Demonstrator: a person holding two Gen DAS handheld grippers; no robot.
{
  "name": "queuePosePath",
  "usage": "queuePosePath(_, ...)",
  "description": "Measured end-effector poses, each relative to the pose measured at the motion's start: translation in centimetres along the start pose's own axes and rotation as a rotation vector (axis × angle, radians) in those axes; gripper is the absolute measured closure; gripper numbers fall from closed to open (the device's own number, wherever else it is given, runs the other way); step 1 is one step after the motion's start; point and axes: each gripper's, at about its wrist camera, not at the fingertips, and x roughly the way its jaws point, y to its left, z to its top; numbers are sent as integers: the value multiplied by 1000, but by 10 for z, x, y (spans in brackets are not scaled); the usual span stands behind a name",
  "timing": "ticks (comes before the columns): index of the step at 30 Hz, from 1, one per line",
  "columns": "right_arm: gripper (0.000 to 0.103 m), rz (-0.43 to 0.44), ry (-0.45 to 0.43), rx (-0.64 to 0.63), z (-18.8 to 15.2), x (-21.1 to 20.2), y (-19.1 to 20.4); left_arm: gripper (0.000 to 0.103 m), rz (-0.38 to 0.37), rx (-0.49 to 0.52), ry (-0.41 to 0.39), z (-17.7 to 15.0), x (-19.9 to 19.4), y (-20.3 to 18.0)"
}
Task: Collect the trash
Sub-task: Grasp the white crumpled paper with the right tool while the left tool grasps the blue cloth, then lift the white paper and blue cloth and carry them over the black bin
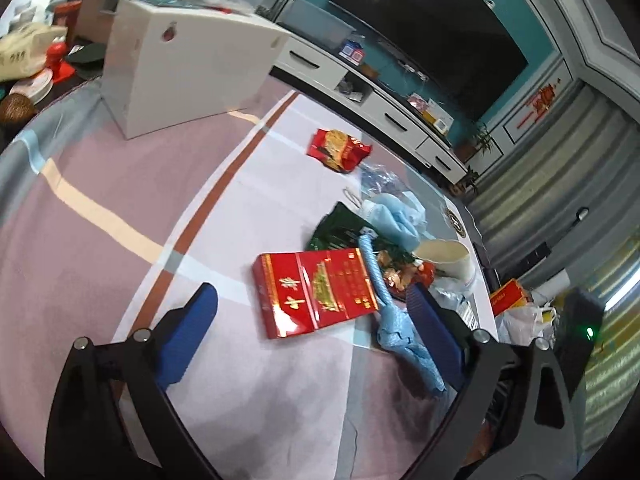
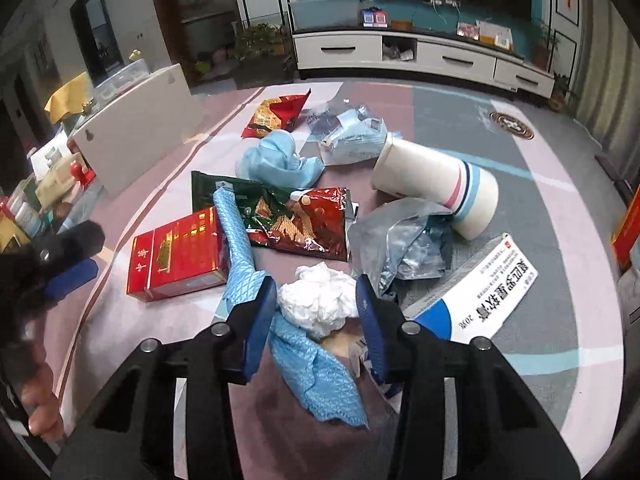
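Trash lies on a patterned mat. My left gripper [image 1: 316,320] is open, its blue pads either side of a red cigarette box [image 1: 312,290], also in the right wrist view [image 2: 176,254]. A blue cloth [image 1: 384,292] lies across the box's right edge. My right gripper [image 2: 316,312] is open around a crumpled white tissue [image 2: 320,300], pads close to its sides, above the blue cloth [image 2: 316,376]. Red-green snack wrappers [image 2: 296,222], a fallen paper cup [image 2: 436,186], a silver wrapper [image 2: 404,240] and a white-blue ointment box [image 2: 476,292] lie near.
A white box [image 1: 180,76] stands at the mat's far left. Another red snack bag [image 1: 338,148] and blue masks [image 2: 280,158] lie further out. A white TV cabinet [image 2: 420,56] runs along the back wall. Clutter and bags sit at the left [image 1: 28,52] and right [image 1: 520,312].
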Motion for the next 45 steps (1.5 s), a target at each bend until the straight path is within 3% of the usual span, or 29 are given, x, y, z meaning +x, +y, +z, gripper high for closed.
queuePosePath(4,60,12,17,-7,-2,10,2,11,-30,-5,26,-3,4,-4)
queuePosePath(9,60,-51,73,-4,-6,22,-3,14,-30,17,38,-5,11,-12)
queuePosePath(13,74,-26,54,43,-4,13,-10,20,-46,28,47,-7,16,-22)
queuePosePath(20,74,17,-52,125,4,-38,-38,28,-56,110,125,-19,45,-59)
queuePosePath(23,74,24,-91,161,8,-54,-54,43,-45,99,155,-24,64,-70)
queuePosePath(27,75,29,-104,200,9,-60,-67,44,-34,63,197,-31,87,-76)
queuePosePath(29,75,30,-104,209,10,-60,-70,45,-17,96,170,-34,88,-80)
queuePosePath(32,75,32,-108,212,11,-61,-71,57,0,136,161,-37,90,-84)
queuePosePath(35,75,26,-114,203,10,-63,-68,74,14,153,154,-39,92,-84)
queuePosePath(40,75,22,-119,190,8,-66,-64,74,-6,109,138,-38,82,-80)
queuePosePath(45,74,21,-123,180,6,-69,-65,74,-43,87,62,-33,44,-82)
